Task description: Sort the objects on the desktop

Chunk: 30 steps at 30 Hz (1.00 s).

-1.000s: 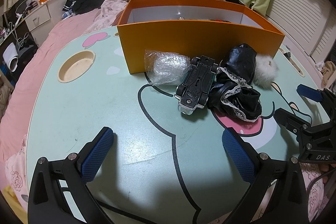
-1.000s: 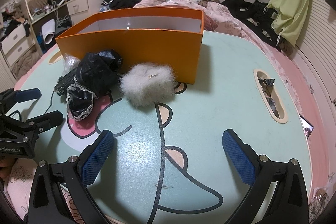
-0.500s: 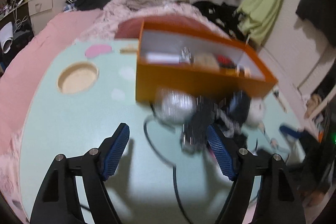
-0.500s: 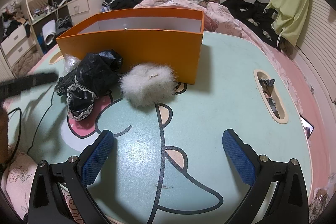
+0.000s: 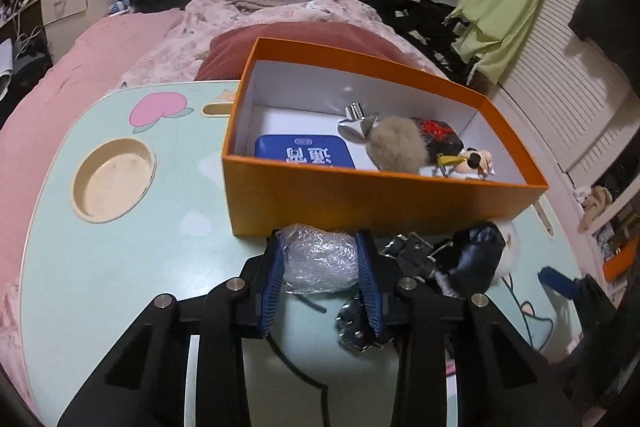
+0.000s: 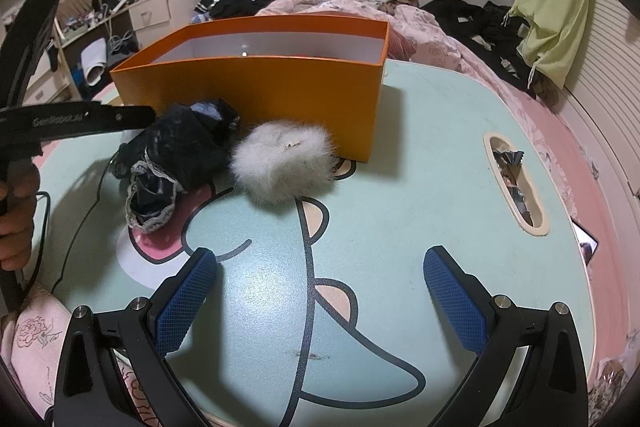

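Mint-green, the cartoon-printed desk (image 6: 420, 147) is carrying an orange box (image 5: 360, 195) whose near wall is hiding part of a blue tin (image 5: 304, 157) and a tan fur ball (image 5: 396, 145) inside. A black lace-trimmed cloth (image 6: 176, 155) is half covering a dark toy car (image 5: 408, 255), hard to make out. The left claw (image 5: 322, 263) is closing on the bubble-wrap bundle (image 5: 320, 259) in front of the box, pads at both its sides. The right claw (image 6: 320, 297) is hanging wide and empty, near a white fluffy puff (image 6: 280, 163).
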Tool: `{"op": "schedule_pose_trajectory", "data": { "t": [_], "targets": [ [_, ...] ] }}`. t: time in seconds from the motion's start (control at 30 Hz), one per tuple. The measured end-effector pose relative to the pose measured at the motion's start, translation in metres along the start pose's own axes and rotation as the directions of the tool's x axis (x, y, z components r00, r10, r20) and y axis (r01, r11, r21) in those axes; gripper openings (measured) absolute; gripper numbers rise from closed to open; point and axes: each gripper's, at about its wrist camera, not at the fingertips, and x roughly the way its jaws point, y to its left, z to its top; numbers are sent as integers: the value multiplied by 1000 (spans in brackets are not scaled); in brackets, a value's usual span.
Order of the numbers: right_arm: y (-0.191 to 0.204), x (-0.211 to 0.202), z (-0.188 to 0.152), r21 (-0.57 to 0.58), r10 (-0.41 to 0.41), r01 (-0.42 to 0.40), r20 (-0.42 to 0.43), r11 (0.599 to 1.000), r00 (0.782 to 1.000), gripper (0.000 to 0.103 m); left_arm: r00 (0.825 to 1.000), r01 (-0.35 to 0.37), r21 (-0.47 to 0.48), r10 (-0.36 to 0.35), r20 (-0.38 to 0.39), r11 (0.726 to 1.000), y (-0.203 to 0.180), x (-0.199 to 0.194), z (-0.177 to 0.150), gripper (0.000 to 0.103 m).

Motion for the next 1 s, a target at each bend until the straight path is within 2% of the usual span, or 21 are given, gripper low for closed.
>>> {"op": "schedule_pose_trajectory", "data": {
  "t": [0.17, 0.33, 0.43, 0.57, 0.67, 0.7, 0.73, 0.8, 0.87, 0.93, 1.0],
  "targets": [
    [-1, 0, -1, 0, 1, -1, 0, 1000, 1000, 103, 999, 16, -15, -15, 49, 1000, 11, -20, -8, 35],
    [0, 0, -1, 0, 0, 0, 0, 1000, 1000, 103, 994, 67, -6, -67, 91, 998, 10, -57, -25, 35],
    [0, 0, -1, 0, 0, 0, 0, 1000, 1000, 103, 994, 88, 27, -89, 65, 996, 2, -65, -41, 35],
    [0, 0, -1, 0, 1, -1, 1, 1000, 1000, 103, 997, 59, 78, -62, 38, 995, -14, -55, -57, 36],
    [0, 0, -1, 0, 1, -1, 1, 1000, 1000, 103, 998, 67, 95, -66, -7, 993, -21, -44, -58, 38],
    [0, 0, -1, 0, 1, -1, 1, 1000, 1000, 103, 998, 65, 108, -63, -24, 992, -25, -41, -57, 43],
    [0, 0, -1, -1, 1, -1, 1, 1000, 1000, 103, 998, 51, 119, -48, -28, 992, -29, -40, -58, 52],
    [0, 0, -2, 0, 1, -1, 1, 1000, 1000, 103, 1000, 1, 145, 0, -5, 989, -34, -44, -60, 63],
    [0, 0, -2, 0, 1, -1, 1, 1000, 1000, 103, 1000, -11, 163, 7, 25, 987, -37, -52, -63, 68],
    [0, 0, -2, 0, 1, -1, 1, 1000, 1000, 103, 999, -22, 175, 13, 48, 984, -36, -57, -67, 78],
    [-1, 0, -2, -1, 1, -1, 1, 1000, 1000, 103, 999, -33, 195, 27, 32, 980, -35, -53, -71, 84]
  ]
}}
